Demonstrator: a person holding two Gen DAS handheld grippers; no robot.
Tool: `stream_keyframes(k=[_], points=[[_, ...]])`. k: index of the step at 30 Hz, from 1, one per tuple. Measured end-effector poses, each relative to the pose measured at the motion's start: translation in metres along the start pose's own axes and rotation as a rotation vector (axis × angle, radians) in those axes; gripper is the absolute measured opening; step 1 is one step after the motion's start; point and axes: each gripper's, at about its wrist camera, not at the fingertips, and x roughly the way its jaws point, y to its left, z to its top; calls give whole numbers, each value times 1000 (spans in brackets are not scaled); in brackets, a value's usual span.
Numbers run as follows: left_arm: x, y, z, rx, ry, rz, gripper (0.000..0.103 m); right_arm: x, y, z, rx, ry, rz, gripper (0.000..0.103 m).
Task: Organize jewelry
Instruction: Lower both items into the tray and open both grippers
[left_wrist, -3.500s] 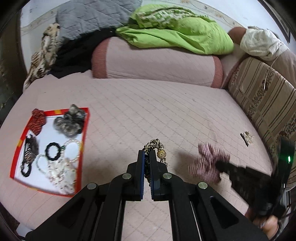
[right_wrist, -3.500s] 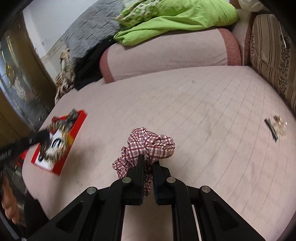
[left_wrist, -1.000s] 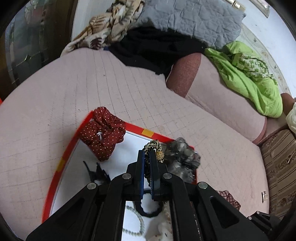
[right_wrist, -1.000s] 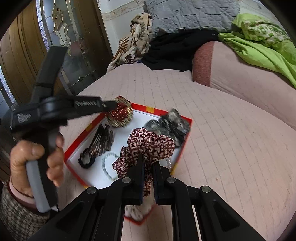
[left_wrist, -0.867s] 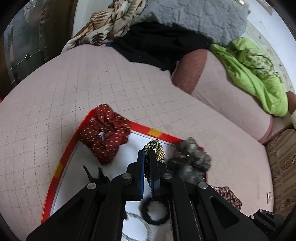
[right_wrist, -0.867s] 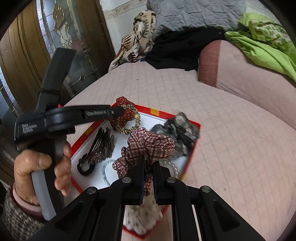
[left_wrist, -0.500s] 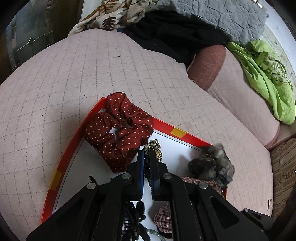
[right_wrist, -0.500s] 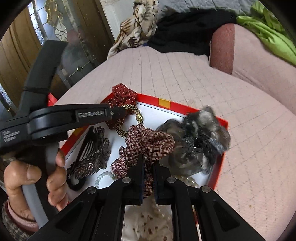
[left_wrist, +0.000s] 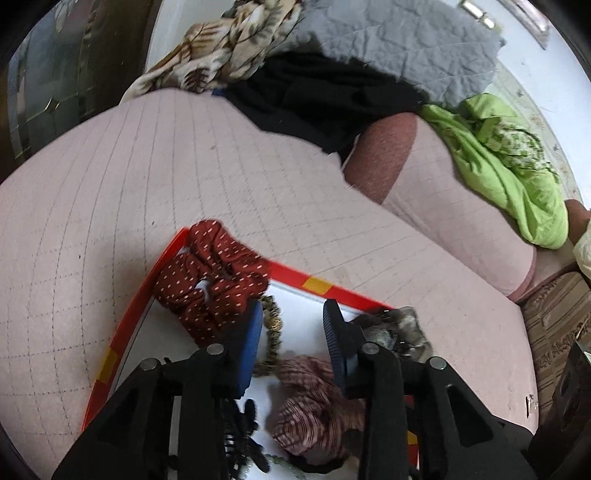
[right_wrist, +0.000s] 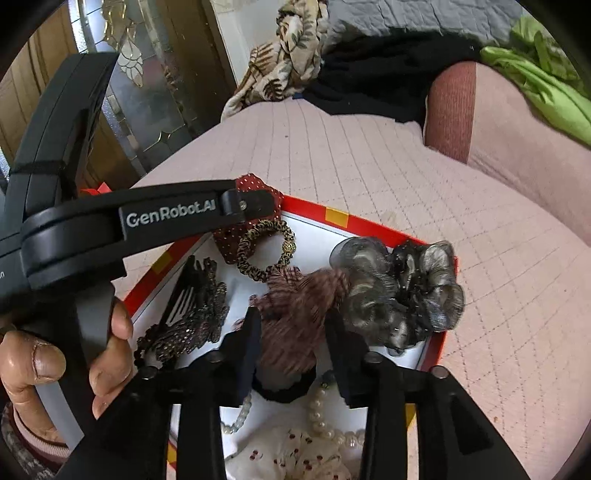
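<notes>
Pink quilted bed (left_wrist: 184, 177) carries a red-rimmed tray (right_wrist: 373, 223) that collects the hair pieces in one place. Both the left gripper (left_wrist: 291, 325) and right gripper (right_wrist: 291, 325) hang over it with fingers spread, gripping nothing. Leopard hair tie (right_wrist: 264, 251) and checked scrunchie (right_wrist: 295, 314) lie inside, evidently dropped beside the red dotted scrunchie (left_wrist: 210, 273) and grey scrunchie (right_wrist: 402, 291).

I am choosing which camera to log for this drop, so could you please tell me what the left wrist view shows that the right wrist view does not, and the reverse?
Only the left wrist view shows the far striped cushion and most of the green blanket.

Only the right wrist view shows the person's hand on the left gripper's handle, the glass door, the pearl strands and the whole leopard hair tie.

Both show the red-rimmed tray, red dotted scrunchie, plaid scrunchie, grey scrunchie and open fingers.
</notes>
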Motion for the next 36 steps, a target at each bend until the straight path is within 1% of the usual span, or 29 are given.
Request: stream_keyframes(k=[3, 7, 8, 9, 10, 13, 15, 17, 21, 23, 25, 28, 31, 36], points=[[-8, -9, -1, 32, -22, 20, 34, -11, 2, -4, -5, -14, -1, 47], [-17, -15, -5, 76, -47, 71, 34, -21, 4, -13, -12, -19, -11, 47], [-19, -17, -5, 85, -55, 82, 34, -20, 7, -16, -28, -12, -22, 43], [-21, -18, -5, 92, -61, 91, 35, -18, 10, -19, -46, -2, -31, 24], [-23, -19, -5, 98, -69, 101, 35, -14, 13, -20, -66, 15, -44, 11], [-27, -18, -4, 107, -87, 120, 39, 1, 17, -19, -83, 51, -55, 11], [-29, -16, -3, 107, -102, 138, 43, 7, 16, -18, -75, 60, -54, 11], [-30, -14, -3, 106, -109, 152, 43, 6, 13, -16, -54, 52, -38, 11], [-29, -15, -4, 116, -105, 168, 43, -11, 9, -18, -35, 23, -24, 12], [-29, -18, -6, 133, -108, 180, 43, -22, 7, -21, -22, 10, -20, 15], [-32, -22, -8, 154, -114, 191, 43, -35, 4, -26, 2, -4, -14, 22], [-37, -29, -14, 180, -120, 202, 43, -55, -1, -37, 31, -19, -21, 25], [-44, -37, -23, 203, -117, 199, 43, -73, -6, -52, 61, -20, -34, 26], [-53, -50, -39, 239, -110, 203, 43, -94, -17, -72, 94, -14, -63, 26]])
